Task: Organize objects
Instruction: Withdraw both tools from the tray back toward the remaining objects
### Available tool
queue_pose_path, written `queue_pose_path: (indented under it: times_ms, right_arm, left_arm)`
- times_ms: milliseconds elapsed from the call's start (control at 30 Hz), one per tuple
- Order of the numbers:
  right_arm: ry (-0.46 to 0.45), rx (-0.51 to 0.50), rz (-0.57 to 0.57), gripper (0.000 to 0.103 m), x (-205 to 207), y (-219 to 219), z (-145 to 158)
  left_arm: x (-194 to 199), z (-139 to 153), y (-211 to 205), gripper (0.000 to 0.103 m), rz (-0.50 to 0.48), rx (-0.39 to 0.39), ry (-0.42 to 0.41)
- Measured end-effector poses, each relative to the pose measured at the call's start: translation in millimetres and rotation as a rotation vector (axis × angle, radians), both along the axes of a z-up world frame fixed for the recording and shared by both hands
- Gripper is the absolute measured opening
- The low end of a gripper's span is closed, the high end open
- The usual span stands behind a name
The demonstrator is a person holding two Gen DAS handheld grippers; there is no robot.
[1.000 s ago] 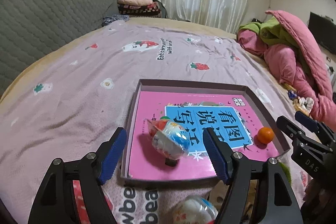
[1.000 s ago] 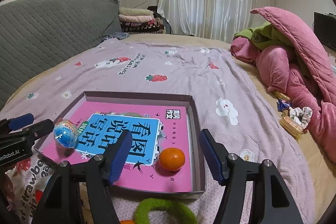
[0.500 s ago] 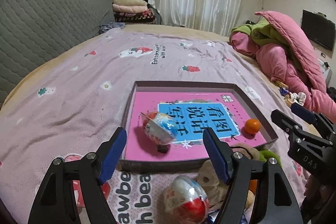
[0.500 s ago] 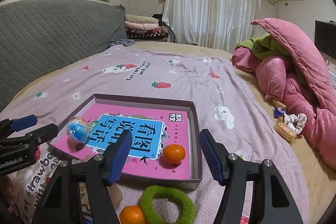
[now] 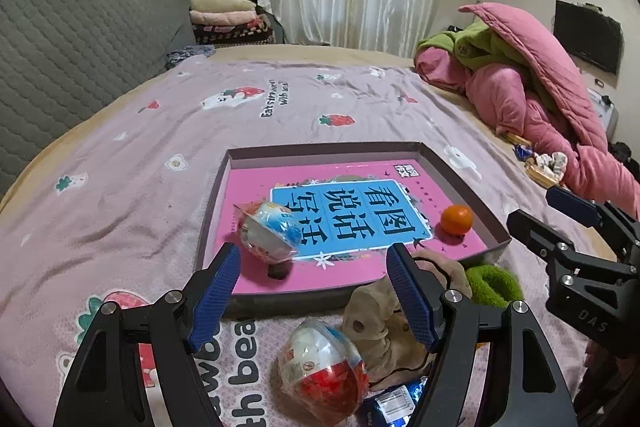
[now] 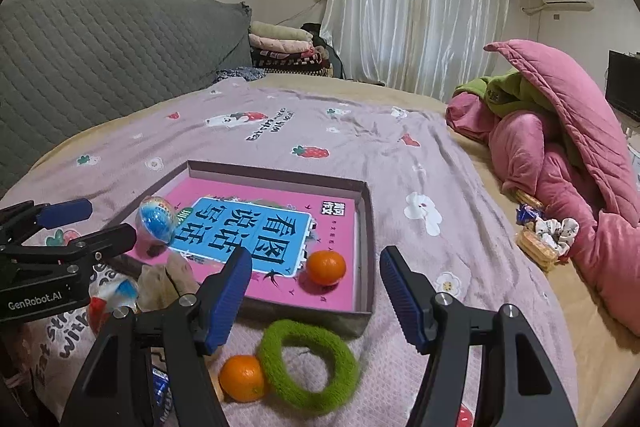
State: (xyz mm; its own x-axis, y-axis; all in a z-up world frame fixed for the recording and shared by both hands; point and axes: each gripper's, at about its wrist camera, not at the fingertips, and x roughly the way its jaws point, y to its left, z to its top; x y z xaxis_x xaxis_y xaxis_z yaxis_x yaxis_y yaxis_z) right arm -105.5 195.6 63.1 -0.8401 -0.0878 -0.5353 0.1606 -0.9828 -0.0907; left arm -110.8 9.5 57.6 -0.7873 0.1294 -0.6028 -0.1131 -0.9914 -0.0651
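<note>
I see two items in the tray (image 6: 366, 223) — a blue toy egg (image 5: 270, 233) and an orange (image 6: 326, 267). Left gripper (image 5: 314, 291) and right gripper (image 6: 316, 297) both hover spread and empty; red egg (image 5: 324, 373), plush (image 5: 384, 323), green ring (image 6: 308, 361) and second orange (image 6: 242, 377) wait outside on the blanket (image 6: 400, 163).

1. Left gripper (image 5: 314, 291) has drawn back from the box (image 5: 464, 183); a red egg (image 5: 323, 371) and plush toy (image 5: 384, 319) now show beneath it.
2. Right gripper (image 6: 316, 289) likewise retreated, revealing a green ring (image 6: 308, 367) and second orange (image 6: 242, 377).
</note>
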Motion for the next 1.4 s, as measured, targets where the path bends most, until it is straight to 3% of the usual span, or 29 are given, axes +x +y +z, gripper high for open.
queue_pose_path:
  times_ms: [967,1400]
  right_arm:
    - [-0.071,0.061,0.059,0.066,25.2,20.5,-19.0]
    - [-0.093,0.140,0.104,0.066,40.3,22.8,-33.1]
  left_arm:
    - [9.5,-13.0,23.6,0.076,-0.101,-0.079,-0.030]
    - [18.8,-17.4,24.9,0.076,-0.144,-0.111,-0.039]
